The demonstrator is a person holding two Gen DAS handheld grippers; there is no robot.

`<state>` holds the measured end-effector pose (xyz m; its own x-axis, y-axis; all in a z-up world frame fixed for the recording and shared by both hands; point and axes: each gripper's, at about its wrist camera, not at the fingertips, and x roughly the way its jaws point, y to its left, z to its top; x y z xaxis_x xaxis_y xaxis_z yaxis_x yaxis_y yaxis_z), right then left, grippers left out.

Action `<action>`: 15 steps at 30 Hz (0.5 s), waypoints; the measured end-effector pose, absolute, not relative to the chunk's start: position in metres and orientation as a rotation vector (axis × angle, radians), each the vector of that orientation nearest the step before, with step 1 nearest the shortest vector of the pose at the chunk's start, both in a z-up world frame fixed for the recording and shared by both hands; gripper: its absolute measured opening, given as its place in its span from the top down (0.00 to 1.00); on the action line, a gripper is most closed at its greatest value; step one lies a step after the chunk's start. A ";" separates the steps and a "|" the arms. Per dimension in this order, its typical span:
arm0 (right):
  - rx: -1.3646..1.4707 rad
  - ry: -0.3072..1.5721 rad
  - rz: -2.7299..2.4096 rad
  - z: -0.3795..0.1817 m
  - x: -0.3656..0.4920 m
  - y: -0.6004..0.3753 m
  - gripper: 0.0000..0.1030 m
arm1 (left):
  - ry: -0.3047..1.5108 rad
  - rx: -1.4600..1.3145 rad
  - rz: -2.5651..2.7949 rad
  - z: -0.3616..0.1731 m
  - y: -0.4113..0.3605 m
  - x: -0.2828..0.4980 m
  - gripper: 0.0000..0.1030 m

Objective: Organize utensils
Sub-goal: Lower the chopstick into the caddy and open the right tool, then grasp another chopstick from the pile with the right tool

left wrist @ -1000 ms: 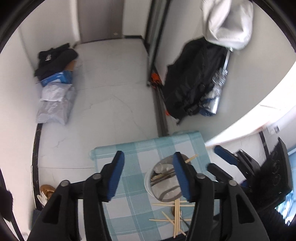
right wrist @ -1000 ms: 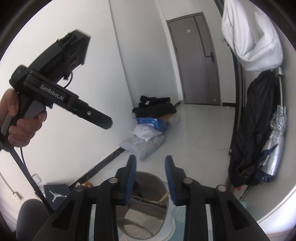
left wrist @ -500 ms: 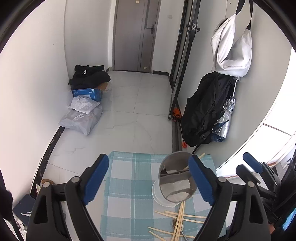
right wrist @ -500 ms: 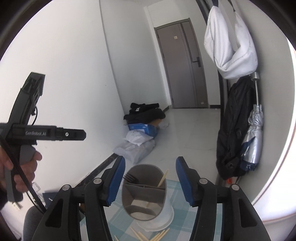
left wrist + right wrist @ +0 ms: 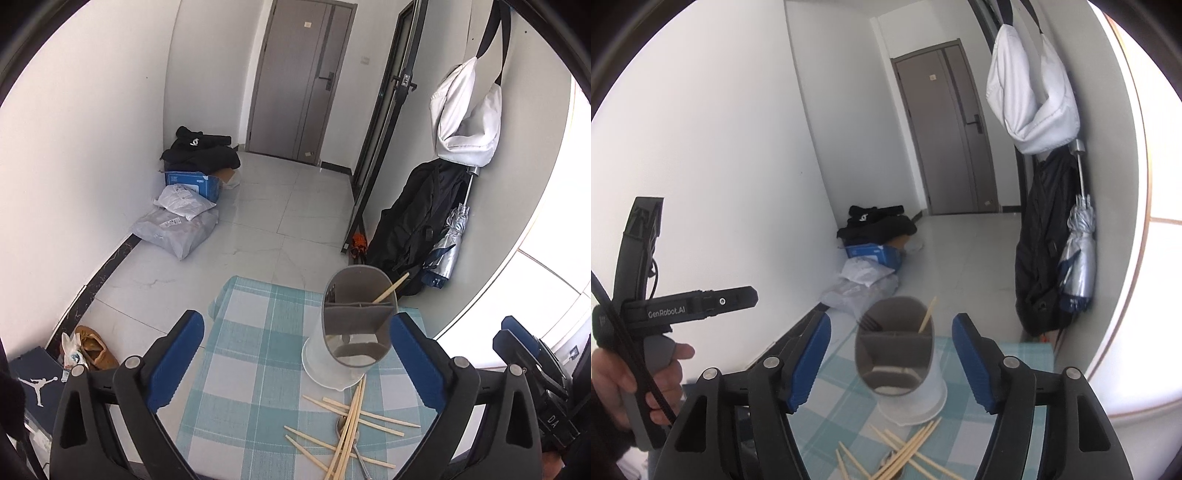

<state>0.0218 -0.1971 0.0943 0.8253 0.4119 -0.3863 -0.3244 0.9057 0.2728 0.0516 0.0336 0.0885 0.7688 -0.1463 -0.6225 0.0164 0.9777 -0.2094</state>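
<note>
Left gripper (image 5: pixel 297 363) jaws wide, just been opening, nothing gripped; right gripper (image 5: pixel 892 363) jaws fairly wide, also just been opening, nothing between the pads, both above the checked tablecloth (image 5: pixel 236 354). Grey utensil holder (image 5: pixel 356 321) stands upright on a white dish (image 5: pixel 314 373) toward the far right of the cloth; it holds a fork (image 5: pixel 870 325) at left and one chopstick (image 5: pixel 389 290) leaning right. Loose chopsticks (image 5: pixel 351 424) lie crossed on the near side of it, over a spoon (image 5: pixel 341 424).
</note>
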 end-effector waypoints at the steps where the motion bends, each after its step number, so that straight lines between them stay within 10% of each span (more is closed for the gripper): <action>1: 0.206 0.461 0.395 0.091 0.018 -0.197 0.33 | 0.682 -0.200 -0.083 0.086 0.034 0.047 0.04; 15: 0.243 0.607 0.353 0.024 -0.021 -0.192 0.28 | 0.701 -0.244 0.006 0.022 0.035 0.010 0.04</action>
<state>-0.0211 -0.1922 0.0244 0.7646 0.3915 -0.5119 -0.2506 0.9124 0.3236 0.0098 0.0354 0.0225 0.7651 -0.0762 -0.6394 -0.0872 0.9716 -0.2202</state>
